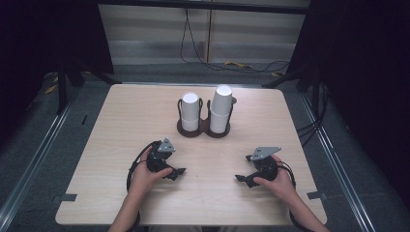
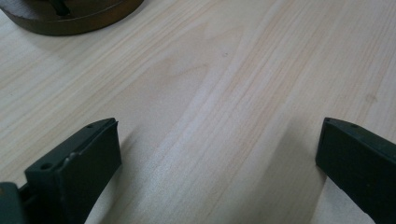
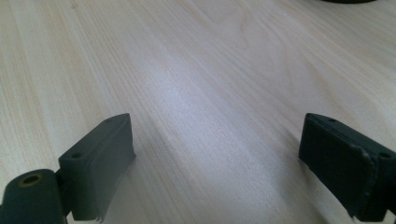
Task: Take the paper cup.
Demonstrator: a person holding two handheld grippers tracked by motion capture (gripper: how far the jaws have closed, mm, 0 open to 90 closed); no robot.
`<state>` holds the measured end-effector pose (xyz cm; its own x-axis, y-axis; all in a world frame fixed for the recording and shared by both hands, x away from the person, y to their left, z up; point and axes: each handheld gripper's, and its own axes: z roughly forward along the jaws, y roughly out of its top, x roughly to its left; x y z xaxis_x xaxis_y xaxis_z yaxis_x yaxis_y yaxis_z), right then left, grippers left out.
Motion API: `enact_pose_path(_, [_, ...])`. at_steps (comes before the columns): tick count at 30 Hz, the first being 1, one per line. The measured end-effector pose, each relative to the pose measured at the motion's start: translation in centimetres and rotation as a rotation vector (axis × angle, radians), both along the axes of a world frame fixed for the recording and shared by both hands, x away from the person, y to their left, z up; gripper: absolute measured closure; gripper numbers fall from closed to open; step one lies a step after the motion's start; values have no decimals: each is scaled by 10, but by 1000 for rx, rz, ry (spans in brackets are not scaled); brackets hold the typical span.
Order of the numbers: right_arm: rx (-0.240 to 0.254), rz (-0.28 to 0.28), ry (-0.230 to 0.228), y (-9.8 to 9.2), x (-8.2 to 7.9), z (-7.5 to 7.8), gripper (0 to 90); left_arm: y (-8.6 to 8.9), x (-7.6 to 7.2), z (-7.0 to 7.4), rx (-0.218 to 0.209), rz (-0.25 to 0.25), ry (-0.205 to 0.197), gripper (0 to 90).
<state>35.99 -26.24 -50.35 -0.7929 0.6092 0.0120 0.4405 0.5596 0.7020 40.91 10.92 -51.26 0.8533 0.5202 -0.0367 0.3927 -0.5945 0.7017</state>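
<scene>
Two stacks of white paper cups stand in a dark two-ring holder (image 1: 203, 129) at the middle of the wooden table (image 1: 121, 125): a shorter stack (image 1: 190, 111) on the left and a taller stack (image 1: 221, 108) on the right. My left gripper (image 1: 176, 172) rests low on the table in front of the holder, held by a hand, jaws wide apart with bare wood between them (image 2: 219, 154). My right gripper (image 1: 243, 180) lies to the right at the same depth, also open over bare wood (image 3: 217, 149). The holder's brown base (image 2: 70, 16) shows in the left gripper view's top-left corner.
The table's near edge runs just behind both hands. Black cables (image 1: 208, 58) trail across the floor beyond the far edge. Metal rails (image 1: 34, 164) run along both sides of the table, and dark curtains stand left and right.
</scene>
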Motion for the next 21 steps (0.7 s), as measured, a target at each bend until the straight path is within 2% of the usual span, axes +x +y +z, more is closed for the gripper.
enact_pose_path(3, [-1, -6, 1, 2, 0, 0, 97, -1, 0, 1, 7, 1, 5, 0])
enact_pose_path(5, [-9, -6, -1, 3, -1, 2, 152, -2, -1, 3, 28, -3, 21, 0])
enact_pose_path(6, [-3, -8, 12, 3, -1, 4, 166, -4, -1, 5, 40, -7, 25, 10])
enact_pose_path(7, [16, -16, 27, 4, -1, 6, 165, -4, -1, 5, 31, -13, 24, 39])
enact_pose_path(8, [23, -31, 9, 4, -1, 10, 167, -4, -2, 7, 37, -22, 25, 127])
enact_pose_path(9, [29, -33, 7, 5, -1, 11, 168, -4, -2, 8, 14, -23, 33, 162])
enact_pose_path(10, [29, -33, 7, 5, -1, 11, 168, -4, -2, 8, 14, -23, 33, 161])
enact_pose_path(12, [71, -33, 7, 7, 1, 15, 167, -3, 0, 9, -9, -31, 54, 156])
enact_pose_path(13, [67, -31, 9, 10, 3, 17, 167, -3, 1, 10, -9, -34, 74, 163])
enact_pose_path(14, [67, -31, 9, 10, 3, 17, 167, -3, 1, 10, -9, -34, 74, 163])
enact_pose_path(15, [91, -37, 26, 14, 6, 18, 166, -4, 2, 12, -11, -40, 88, 163])
enact_pose_path(17, [104, -51, 28, 16, 11, 20, 155, -4, 3, 14, -18, -48, 90, 162])
enact_pose_path(21, [122, -75, 31, 19, 19, 22, 209, 0, 9, 28, -51, -41, 128, 162])
